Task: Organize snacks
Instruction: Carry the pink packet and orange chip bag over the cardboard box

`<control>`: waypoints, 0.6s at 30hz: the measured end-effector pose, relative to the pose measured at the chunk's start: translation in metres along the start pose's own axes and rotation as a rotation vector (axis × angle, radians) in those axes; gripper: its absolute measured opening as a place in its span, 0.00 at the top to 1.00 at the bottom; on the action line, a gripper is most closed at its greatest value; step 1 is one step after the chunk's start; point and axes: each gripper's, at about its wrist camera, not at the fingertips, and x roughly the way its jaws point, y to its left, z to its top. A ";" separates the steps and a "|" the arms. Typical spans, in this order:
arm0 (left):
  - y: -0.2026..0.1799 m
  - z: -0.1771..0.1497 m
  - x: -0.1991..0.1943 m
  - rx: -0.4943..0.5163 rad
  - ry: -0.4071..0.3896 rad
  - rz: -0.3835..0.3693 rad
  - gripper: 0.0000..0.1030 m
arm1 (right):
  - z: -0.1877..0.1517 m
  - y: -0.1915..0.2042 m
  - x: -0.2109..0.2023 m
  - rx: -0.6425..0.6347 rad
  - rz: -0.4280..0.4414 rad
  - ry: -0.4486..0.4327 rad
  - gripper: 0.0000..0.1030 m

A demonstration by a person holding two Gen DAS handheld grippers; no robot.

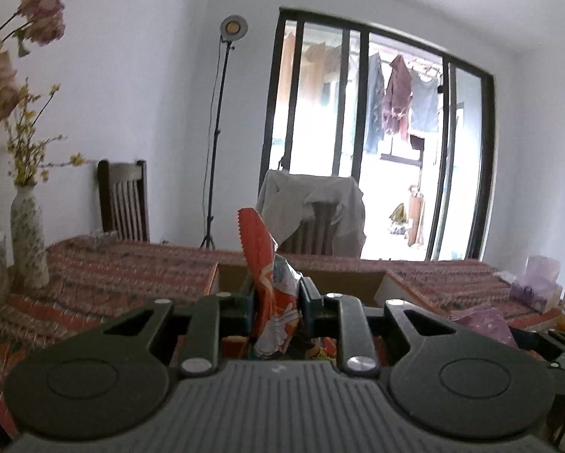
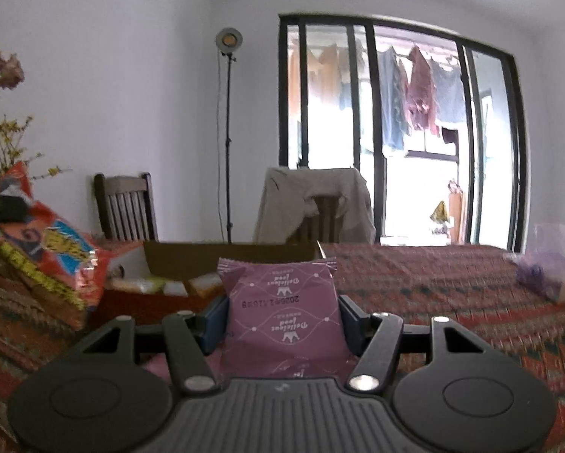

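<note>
My left gripper (image 1: pixel 276 302) is shut on an orange-red snack bag (image 1: pixel 269 275), held on edge above the table in front of an open cardboard box (image 1: pixel 312 281). The same orange bag (image 2: pixel 52 253) shows at the left of the right wrist view, with the left gripper on it. My right gripper (image 2: pixel 282 321) is shut on a purple snack packet (image 2: pixel 282 309), held upright just right of the box (image 2: pixel 229 256). Several pale packets (image 2: pixel 150 285) lie inside the box. The purple packet (image 1: pixel 486 322) also shows at the right of the left wrist view.
The table wears a red patterned cloth (image 2: pixel 452 287). A vase of flowers (image 1: pixel 27 238) stands at the left. A purple tissue pack (image 1: pixel 535 283) lies at the far right. Two chairs (image 1: pixel 123 204) stand behind the table, one draped with a grey garment (image 1: pixel 312 204). A lamp stand (image 1: pixel 216 143) is by the wall.
</note>
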 end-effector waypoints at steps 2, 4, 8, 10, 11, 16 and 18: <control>-0.004 0.007 0.005 0.002 -0.020 -0.004 0.77 | 0.012 0.002 0.004 -0.001 0.008 -0.015 0.41; -0.007 0.013 0.012 0.002 -0.035 -0.009 0.77 | 0.024 0.004 0.010 -0.001 0.015 -0.030 0.41; -0.012 0.022 0.031 -0.004 -0.051 -0.019 0.77 | 0.042 0.007 0.031 0.005 0.029 -0.030 0.41; -0.013 0.024 0.043 -0.011 -0.047 -0.022 0.77 | 0.050 0.008 0.045 0.010 0.033 -0.023 0.41; -0.014 0.025 0.049 -0.018 -0.043 -0.025 0.77 | 0.054 0.009 0.052 0.013 0.032 -0.020 0.41; -0.011 0.028 0.085 -0.050 -0.022 -0.025 0.77 | 0.073 0.011 0.092 0.033 0.034 -0.005 0.41; -0.008 0.029 0.101 -0.063 -0.016 -0.021 0.77 | 0.077 0.012 0.111 0.039 0.033 0.008 0.41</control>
